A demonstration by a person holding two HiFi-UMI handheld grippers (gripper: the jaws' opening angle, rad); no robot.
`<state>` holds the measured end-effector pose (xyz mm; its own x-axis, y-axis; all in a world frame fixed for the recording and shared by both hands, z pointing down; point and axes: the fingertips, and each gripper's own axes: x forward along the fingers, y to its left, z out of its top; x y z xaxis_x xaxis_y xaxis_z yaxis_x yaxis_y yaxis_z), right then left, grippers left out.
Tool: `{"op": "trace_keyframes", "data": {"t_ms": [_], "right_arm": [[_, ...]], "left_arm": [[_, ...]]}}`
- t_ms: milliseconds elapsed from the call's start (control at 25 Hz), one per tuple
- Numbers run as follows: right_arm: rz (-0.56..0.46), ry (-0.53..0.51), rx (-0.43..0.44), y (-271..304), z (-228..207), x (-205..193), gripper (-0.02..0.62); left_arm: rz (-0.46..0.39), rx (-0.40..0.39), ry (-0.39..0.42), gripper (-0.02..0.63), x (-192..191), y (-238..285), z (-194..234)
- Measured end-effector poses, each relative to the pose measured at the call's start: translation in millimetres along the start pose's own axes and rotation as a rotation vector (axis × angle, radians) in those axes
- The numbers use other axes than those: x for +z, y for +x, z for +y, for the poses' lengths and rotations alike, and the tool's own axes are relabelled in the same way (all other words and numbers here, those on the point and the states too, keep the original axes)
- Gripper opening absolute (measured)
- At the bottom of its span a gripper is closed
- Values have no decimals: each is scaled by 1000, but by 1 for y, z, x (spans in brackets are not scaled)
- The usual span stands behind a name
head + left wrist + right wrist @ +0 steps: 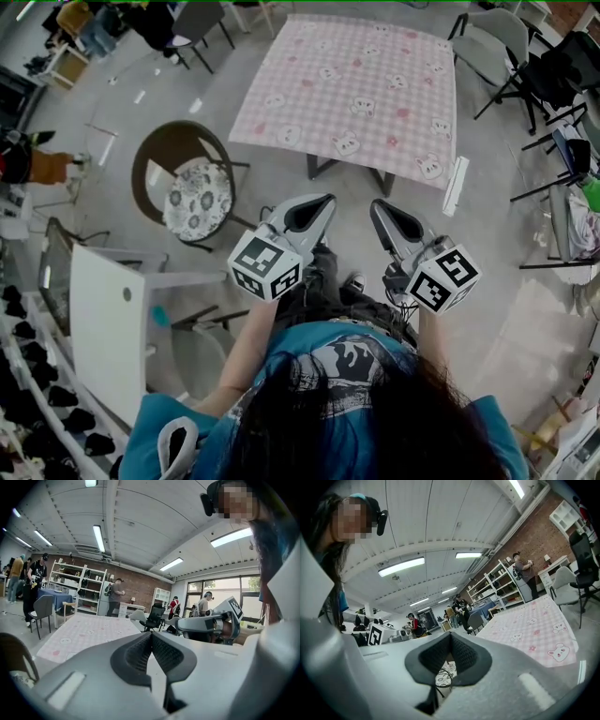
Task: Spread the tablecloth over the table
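Head view. Pink checked tablecloth (356, 89) with small animal faces, lying flat across the table (322, 166) at the top of the frame, near edge hanging over the dark legs. Lower down and well apart from it, left claw (325, 201) and right claw (376, 205), side by side above the grey floor. Tips toward the table, touching nothing. Left marker cube (265, 265) and right marker cube (443, 278) at the rear ends, close to the body. Off to the left, a round chair (178, 169) with a floral cushion (198, 199).

Left gripper view. Left claw (151, 635) clenched, ribbed pads meeting at the tips, nothing gripped. Beyond and to the left, tablecloth (89, 632) spread over its table, clear of the jaws. Right claw (180, 621) alongside at the right, pointing much the same way.

Right gripper view. Right claw (451, 637) likewise squeezed together and empty. Through the small opening beneath the pads, a glimpse of the floral cushion (442, 675). Tablecloth (534, 625) at the right, flat on the table, nearest corner drooping over the edge. Left marker cube (377, 634) at the left.
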<state>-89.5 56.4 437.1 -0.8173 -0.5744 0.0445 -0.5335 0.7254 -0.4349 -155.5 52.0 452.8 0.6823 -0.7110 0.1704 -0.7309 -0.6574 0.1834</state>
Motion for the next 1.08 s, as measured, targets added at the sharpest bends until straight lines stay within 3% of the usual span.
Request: {"op": "trace_keyframes", "data": {"t_ms": [1080], "right_arm": [[25, -74, -18, -12, -5, 1, 0]], "left_arm": [[8, -40, 26, 14, -1, 17, -17]]}}
